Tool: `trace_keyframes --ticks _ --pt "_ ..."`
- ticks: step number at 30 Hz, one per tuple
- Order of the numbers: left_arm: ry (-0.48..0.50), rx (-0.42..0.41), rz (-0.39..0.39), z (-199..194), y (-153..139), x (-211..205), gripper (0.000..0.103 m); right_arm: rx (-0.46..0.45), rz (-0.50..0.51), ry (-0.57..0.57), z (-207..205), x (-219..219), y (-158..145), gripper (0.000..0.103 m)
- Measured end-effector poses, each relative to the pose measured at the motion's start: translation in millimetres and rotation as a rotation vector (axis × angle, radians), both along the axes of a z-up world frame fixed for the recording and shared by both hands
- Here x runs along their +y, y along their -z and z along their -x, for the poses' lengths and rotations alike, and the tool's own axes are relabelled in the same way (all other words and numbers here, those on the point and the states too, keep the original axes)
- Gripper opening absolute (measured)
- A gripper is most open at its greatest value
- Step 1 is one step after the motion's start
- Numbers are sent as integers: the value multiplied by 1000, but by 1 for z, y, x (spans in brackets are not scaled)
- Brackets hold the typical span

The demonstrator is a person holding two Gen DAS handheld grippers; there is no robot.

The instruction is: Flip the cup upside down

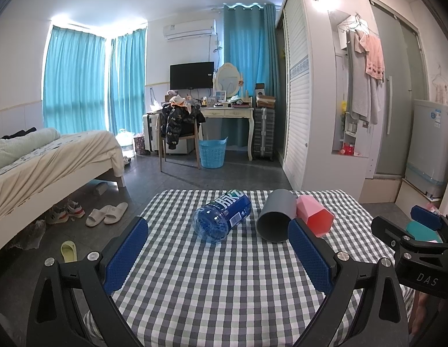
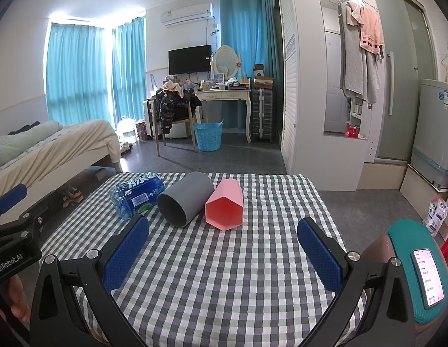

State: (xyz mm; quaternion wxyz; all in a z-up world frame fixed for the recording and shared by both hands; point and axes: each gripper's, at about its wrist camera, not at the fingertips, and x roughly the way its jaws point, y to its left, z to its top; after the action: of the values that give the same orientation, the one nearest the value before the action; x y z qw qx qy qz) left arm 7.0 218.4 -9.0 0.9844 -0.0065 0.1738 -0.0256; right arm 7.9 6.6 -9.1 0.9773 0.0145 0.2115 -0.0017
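A grey round cup (image 1: 276,215) (image 2: 185,198) lies on its side on the checked tablecloth, mouth toward me. A pink hexagonal cup (image 1: 313,215) (image 2: 225,205) lies on its side just right of it, touching it, mouth toward me. My left gripper (image 1: 218,256) is open and empty, short of the cups. My right gripper (image 2: 222,256) is open and empty, also short of the cups. The right gripper also shows at the right edge of the left wrist view (image 1: 414,231).
A blue water bottle (image 1: 222,217) (image 2: 137,195) lies on its side left of the grey cup. The checked table (image 1: 224,289) ends at its far edge near the cups. A phone on a teal mount (image 2: 427,277) sits at right. A bed (image 1: 50,156) stands at left.
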Motion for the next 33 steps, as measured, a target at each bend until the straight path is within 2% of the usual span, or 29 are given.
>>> trace_keyframes --ticks 12,23,33 --pt "-1 3 1 0 2 1 101 1 0 -1 0 0 0 103" --pt "-2 5 1 0 4 2 101 6 1 1 -5 4 13 103" --pt "-11 30 8 -16 20 4 101 26 8 7 -15 7 26 103"
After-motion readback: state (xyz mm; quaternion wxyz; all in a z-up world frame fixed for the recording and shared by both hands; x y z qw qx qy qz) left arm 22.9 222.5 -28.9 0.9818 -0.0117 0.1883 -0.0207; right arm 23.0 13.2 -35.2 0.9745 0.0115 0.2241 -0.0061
